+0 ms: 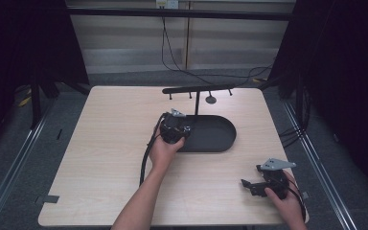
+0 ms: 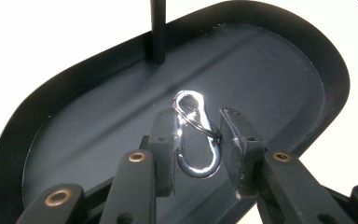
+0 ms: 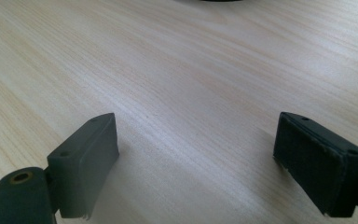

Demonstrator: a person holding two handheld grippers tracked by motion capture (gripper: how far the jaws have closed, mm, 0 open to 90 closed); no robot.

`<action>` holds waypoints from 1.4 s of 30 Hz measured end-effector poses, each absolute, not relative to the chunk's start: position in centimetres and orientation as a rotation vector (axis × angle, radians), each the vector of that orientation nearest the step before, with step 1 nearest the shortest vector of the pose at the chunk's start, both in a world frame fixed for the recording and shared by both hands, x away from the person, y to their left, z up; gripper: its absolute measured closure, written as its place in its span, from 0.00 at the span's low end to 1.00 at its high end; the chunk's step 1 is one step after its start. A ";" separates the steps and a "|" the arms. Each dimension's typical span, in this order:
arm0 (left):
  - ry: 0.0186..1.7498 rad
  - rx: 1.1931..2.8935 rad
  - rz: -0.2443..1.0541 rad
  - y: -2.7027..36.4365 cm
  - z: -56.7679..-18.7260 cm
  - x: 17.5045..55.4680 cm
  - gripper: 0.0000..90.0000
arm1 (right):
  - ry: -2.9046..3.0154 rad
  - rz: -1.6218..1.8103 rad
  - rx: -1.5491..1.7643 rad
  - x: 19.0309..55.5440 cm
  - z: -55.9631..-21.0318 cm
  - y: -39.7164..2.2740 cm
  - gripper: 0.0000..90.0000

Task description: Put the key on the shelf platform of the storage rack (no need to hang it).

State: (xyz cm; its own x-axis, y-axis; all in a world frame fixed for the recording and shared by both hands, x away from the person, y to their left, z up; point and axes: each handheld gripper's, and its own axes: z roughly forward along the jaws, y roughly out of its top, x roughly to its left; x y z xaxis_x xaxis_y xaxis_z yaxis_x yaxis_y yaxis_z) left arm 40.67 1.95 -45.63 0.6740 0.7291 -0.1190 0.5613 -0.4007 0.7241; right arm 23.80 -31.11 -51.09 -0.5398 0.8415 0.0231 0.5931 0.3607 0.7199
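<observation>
Where things lie: while I hold my left gripper (image 2: 197,140) over the near end of the black oval tray (image 2: 279,74), a small silver carabiner clip (image 2: 195,135) with a thin ring (image 2: 192,116) threaded through it stands between the jaws, above the tray floor; the tray sits on the wooden table (image 1: 110,143)

Left gripper: jaws partly closed around the clip; the left pad seems to touch its side, the right pad stands just beside it with a sliver of gap, so I cannot tell whether I truly have it clamped

Right gripper: my right gripper (image 3: 196,158) rests low over bare table at the near right corner, well apart from the tray; jaws wide apart, nothing between them

Stand: a thin black post (image 2: 158,28) rises from the tray's far side; in the high view it carries a crossbar with small pegs (image 1: 199,89)

How the clip should handle: I judge it light, stiff and slick, polished metal that could twist or squirt out of flat pads; the loose ring will swing freely

Where to hold: across the clip's two long sides near the middle, leaving the upper loop and ring free; a firm, square pinch, since a skewed one could flip it
</observation>
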 end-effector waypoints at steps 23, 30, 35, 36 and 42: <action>1.030 2.143 0.324 1.6 -48.0 41.4 0.75 | 2.278 0.985 1.260 23.8 -51.1 -31.1 0.15; 1.057 2.155 0.306 1.6 -48.9 41.7 0.75 | 2.278 0.985 1.260 23.8 -51.1 -31.1 0.15; 1.065 2.161 0.310 1.6 -49.2 42.0 0.75 | 2.279 0.986 1.258 23.8 -51.1 -31.1 0.15; 1.065 2.161 0.310 1.6 -49.2 42.0 0.75 | 2.279 0.986 1.258 23.8 -51.1 -31.1 0.15; 1.082 2.154 0.304 1.7 -49.5 42.2 0.75 | 2.279 0.986 1.259 23.8 -51.1 -31.1 0.15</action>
